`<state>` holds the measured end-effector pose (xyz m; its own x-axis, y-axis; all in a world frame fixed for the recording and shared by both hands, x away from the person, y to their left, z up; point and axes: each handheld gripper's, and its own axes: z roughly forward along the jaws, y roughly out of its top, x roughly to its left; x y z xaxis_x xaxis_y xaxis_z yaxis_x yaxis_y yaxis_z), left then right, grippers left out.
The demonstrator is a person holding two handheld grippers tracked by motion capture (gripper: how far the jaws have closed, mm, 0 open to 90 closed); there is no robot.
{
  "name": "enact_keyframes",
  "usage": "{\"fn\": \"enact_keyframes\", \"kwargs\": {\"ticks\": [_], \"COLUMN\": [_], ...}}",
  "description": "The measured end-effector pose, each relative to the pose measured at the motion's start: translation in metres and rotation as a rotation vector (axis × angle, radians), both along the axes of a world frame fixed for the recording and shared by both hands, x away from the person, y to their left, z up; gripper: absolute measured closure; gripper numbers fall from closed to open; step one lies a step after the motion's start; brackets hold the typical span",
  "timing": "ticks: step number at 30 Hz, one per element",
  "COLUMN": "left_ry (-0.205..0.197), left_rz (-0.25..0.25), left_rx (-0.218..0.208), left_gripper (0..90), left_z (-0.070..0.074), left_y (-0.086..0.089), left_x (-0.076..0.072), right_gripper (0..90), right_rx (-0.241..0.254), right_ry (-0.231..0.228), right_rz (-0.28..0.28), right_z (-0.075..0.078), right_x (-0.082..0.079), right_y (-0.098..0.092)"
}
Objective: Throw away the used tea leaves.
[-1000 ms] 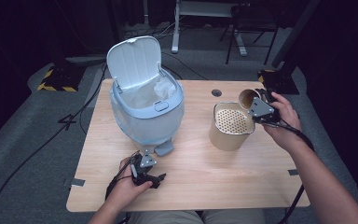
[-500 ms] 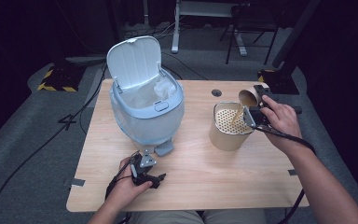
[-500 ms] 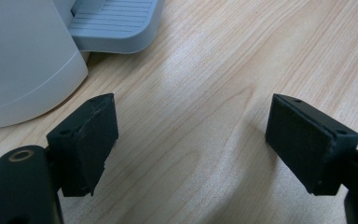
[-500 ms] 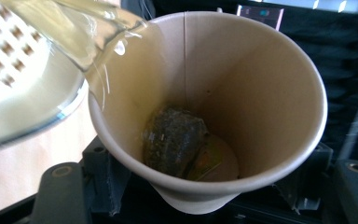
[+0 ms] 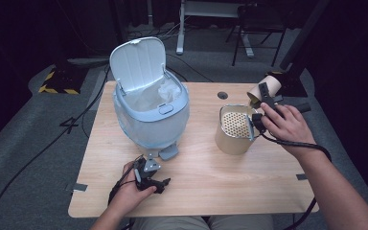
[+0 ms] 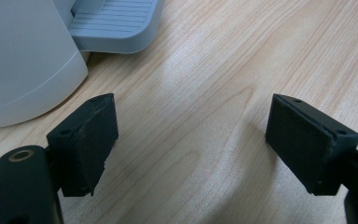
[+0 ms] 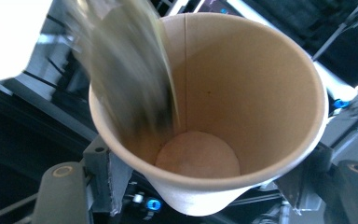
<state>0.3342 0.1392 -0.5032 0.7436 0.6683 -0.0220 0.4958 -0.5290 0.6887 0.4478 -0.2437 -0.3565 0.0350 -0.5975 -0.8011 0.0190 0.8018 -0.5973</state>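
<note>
Right tool (image 5: 263, 98) is clamping a tilted paper cup (image 7: 214, 107) above the perforated strainer pot (image 5: 235, 128), seemingly for pouring; left tool (image 5: 159, 183) is resting apart on the worktop (image 5: 211, 182).

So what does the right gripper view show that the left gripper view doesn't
The right gripper view alone shows the inside of a brown paper cup, clamped between that gripper's jaws, with a blurred dark stream sliding out over its rim. The left gripper view alone shows pale wooden table top and the light blue plastic bin with its foot pedal. Both share a pair of black jaws at the bottom.
</note>
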Motion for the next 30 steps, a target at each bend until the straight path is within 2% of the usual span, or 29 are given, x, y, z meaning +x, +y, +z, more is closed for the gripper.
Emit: {"fn": "enact_keyframes", "kwargs": {"ticks": [2, 3, 4, 9, 18, 22, 30], "left_ry": [0.0, 0.0, 0.0, 0.0, 0.0, 0.0, 0.0], "left_rz": [0.0, 0.0, 0.0, 0.0, 0.0, -0.001, 0.0], "left_rx": [0.0, 0.0, 0.0, 0.0, 0.0, 0.0, 0.001], "left_gripper": [17.5, 17.5, 17.5, 17.5, 17.5, 17.5, 17.5], "left_z": [0.0, 0.0, 0.0, 0.0, 0.0, 0.0, 0.0], "left_y": [0.0, 0.0, 0.0, 0.0, 0.0, 0.0, 0.0], "left_x": [0.0, 0.0, 0.0, 0.0, 0.0, 0.0, -0.0001], "right_gripper": [30.3, 30.3, 30.4, 30.3, 30.2, 30.1, 29.9], "right_rx": [-0.044, -0.044, -0.07, -0.095, -0.11, -0.082, -0.093], "right_ry": [-0.046, -0.046, -0.067, -0.077, -0.087, -0.075, -0.076], "right_rz": [0.011, 0.011, 0.014, 0.023, 0.027, 0.026, 0.031], "right_z": [0.0028, 0.0028, 0.0056, 0.009, 0.0076, 0.0081, 0.0071], "right_x": [-0.0022, -0.0022, -0.0034, -0.0044, -0.0055, -0.0053, -0.0068], "right_y": [0.0028, 0.0028, 0.0052, 0.0083, 0.0094, 0.0083, 0.0101]}}
